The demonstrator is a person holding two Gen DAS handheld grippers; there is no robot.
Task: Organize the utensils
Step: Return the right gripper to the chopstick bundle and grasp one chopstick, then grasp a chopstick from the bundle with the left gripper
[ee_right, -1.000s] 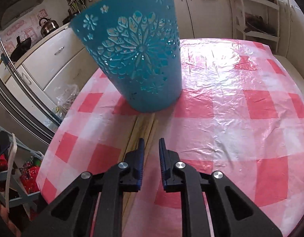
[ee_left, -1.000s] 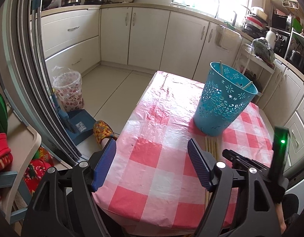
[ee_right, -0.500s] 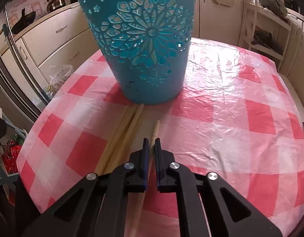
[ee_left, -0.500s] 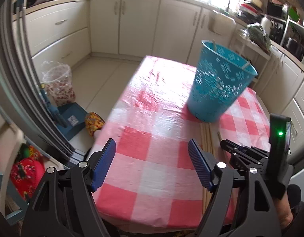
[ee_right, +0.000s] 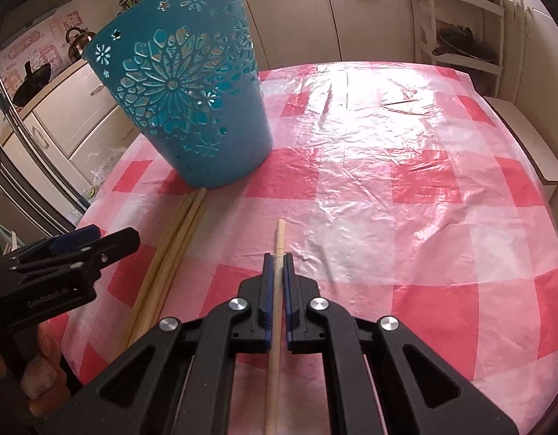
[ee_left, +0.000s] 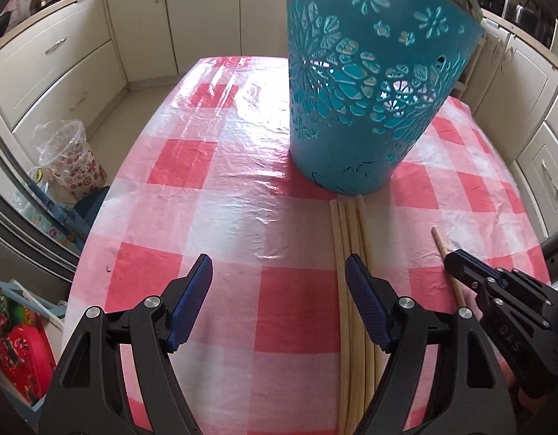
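A teal cut-out basket (ee_left: pixel 366 83) (ee_right: pixel 192 105) stands on the pink checked tablecloth (ee_left: pixel 235 166). Several pale wooden chopsticks (ee_left: pixel 348 239) (ee_right: pixel 170 250) lie side by side in front of it. My right gripper (ee_right: pixel 278 259) (ee_left: pixel 451 262) is shut on one single chopstick (ee_right: pixel 279 239) (ee_left: pixel 440 241), drawn off to the right of the bundle. My left gripper (ee_left: pixel 279 272) (ee_right: pixel 108 235) hangs open just left of the bundle, nothing between its blue pads; its right finger (ee_left: pixel 362 290) overlaps the sticks.
White kitchen cabinets (ee_left: pixel 141 18) ring the table. A bagged floral bin (ee_left: pixel 72 159) stands on the floor at the left, beside the table edge. A white shelf rack (ee_right: pixel 460 36) is beyond the far right corner. A kettle (ee_right: pixel 78 41) sits on the counter.
My left gripper has come down and forward toward the chopstick bundle and basket. My right gripper has shut on one chopstick and carried it rightward away from the bundle.
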